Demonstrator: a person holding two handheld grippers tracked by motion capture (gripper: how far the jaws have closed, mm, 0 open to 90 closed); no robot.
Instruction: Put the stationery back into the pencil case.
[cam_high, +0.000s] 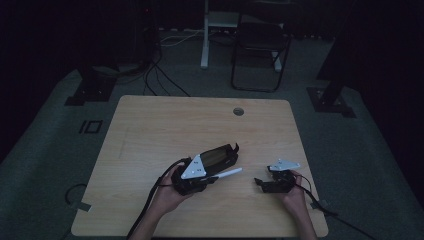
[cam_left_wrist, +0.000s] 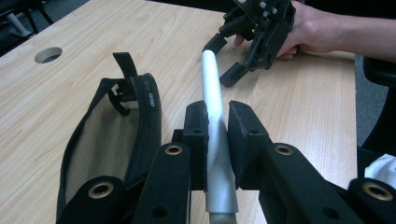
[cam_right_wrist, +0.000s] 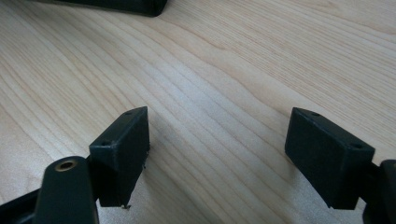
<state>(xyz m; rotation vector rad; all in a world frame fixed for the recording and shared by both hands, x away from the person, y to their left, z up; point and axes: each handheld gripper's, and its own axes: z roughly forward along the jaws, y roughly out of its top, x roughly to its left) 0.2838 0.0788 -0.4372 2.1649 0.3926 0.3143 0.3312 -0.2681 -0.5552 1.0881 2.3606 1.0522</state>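
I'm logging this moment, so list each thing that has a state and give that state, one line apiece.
left gripper: shut on the white pen, held just above the table.
white pen: clamped between the jaws, tip pointing toward the right gripper.
black pouch: lying on the table, unzipped and gaping open.
right gripper: open, nothing between its jaws, resting on the table.

The table (cam_left_wrist: 299, 112) is showing pale wood-grain laminate with a smooth, faintly sheened face. The pen (cam_left_wrist: 212, 93) is looking like smooth white plastic, slightly glossy. The pencil case (cam_left_wrist: 147, 107) is showing matt black cloth with a zip edge. The left gripper (cam_left_wrist: 217, 122) pads are looking matt, rubbery black.
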